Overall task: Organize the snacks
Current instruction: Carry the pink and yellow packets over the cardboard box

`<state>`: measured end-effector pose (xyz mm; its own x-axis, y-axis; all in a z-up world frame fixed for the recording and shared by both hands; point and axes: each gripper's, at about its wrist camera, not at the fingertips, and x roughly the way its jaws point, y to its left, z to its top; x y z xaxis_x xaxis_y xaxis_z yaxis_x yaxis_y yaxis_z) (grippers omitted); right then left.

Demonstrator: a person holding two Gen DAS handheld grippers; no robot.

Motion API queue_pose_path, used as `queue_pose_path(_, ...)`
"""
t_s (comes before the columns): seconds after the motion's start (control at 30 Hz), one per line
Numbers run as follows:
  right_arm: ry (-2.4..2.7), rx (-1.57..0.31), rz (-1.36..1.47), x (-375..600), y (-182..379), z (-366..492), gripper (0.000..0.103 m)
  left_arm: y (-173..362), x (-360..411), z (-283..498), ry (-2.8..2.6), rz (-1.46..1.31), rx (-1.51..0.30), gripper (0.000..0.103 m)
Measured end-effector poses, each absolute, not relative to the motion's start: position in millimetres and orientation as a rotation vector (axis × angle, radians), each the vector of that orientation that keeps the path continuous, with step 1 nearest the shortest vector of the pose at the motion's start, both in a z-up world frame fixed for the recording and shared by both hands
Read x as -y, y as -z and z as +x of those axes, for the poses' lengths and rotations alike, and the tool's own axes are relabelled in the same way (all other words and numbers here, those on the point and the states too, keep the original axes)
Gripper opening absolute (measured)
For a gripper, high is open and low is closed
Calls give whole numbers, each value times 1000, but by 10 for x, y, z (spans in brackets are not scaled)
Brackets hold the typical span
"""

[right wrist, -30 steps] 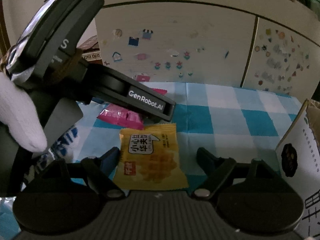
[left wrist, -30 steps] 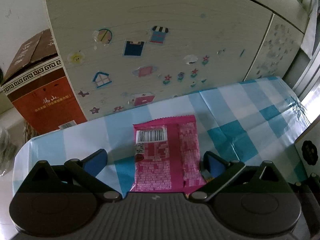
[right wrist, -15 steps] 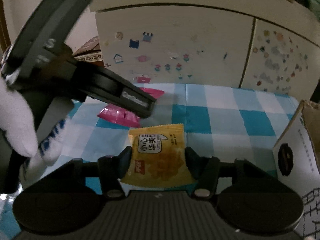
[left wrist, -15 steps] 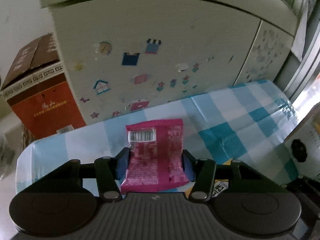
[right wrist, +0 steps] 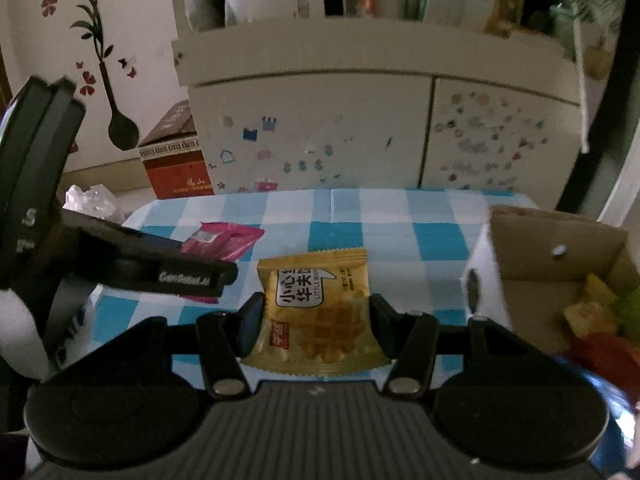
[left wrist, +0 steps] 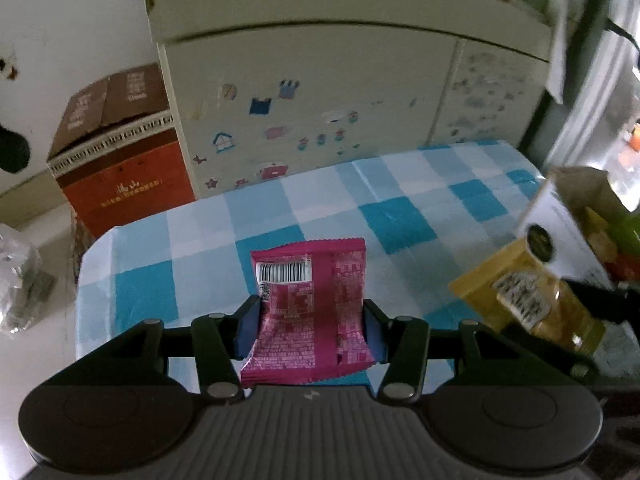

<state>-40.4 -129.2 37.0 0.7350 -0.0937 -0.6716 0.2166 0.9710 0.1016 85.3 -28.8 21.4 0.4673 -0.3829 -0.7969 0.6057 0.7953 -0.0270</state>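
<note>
The left gripper is clamped on a flat magenta foil snack packet, barcode side up, pinched by its two side edges and held above the blue-and-white checked tablecloth. The right gripper likewise grips a yellow waffle-biscuit packet by its sides, off the cloth. The open cardboard box with a white printed side stands at the right end of the table and already holds several coloured snacks, so both packets probably belong in it. The main risk lies in the holds themselves: each packet is a soft, air-filled pouch squeezed only at its edges, and the magenta one already bows between the pads, so a quick swing could let it slide or twist out. With both grippers aimed at one narrow opening, they may also crowd or knock each other, or a packet may catch on the box's raised flap and drop outside it.
</note>
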Motion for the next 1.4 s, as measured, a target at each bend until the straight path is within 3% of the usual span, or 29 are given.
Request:
queue_pose_path(0.63,221,-644,234,1293,-747,-1553,57,-365,-199,-561,644,198,-875,58)
queue_pose_path(0.97,250,-605,252,1471,-800,-1774,57,-489,-260,-735,623,153,-832,58)
queue_pose_path(1.4,308,-444,342,2020,-1203,-2118,57,-982,237,-980,701,119,-724,58)
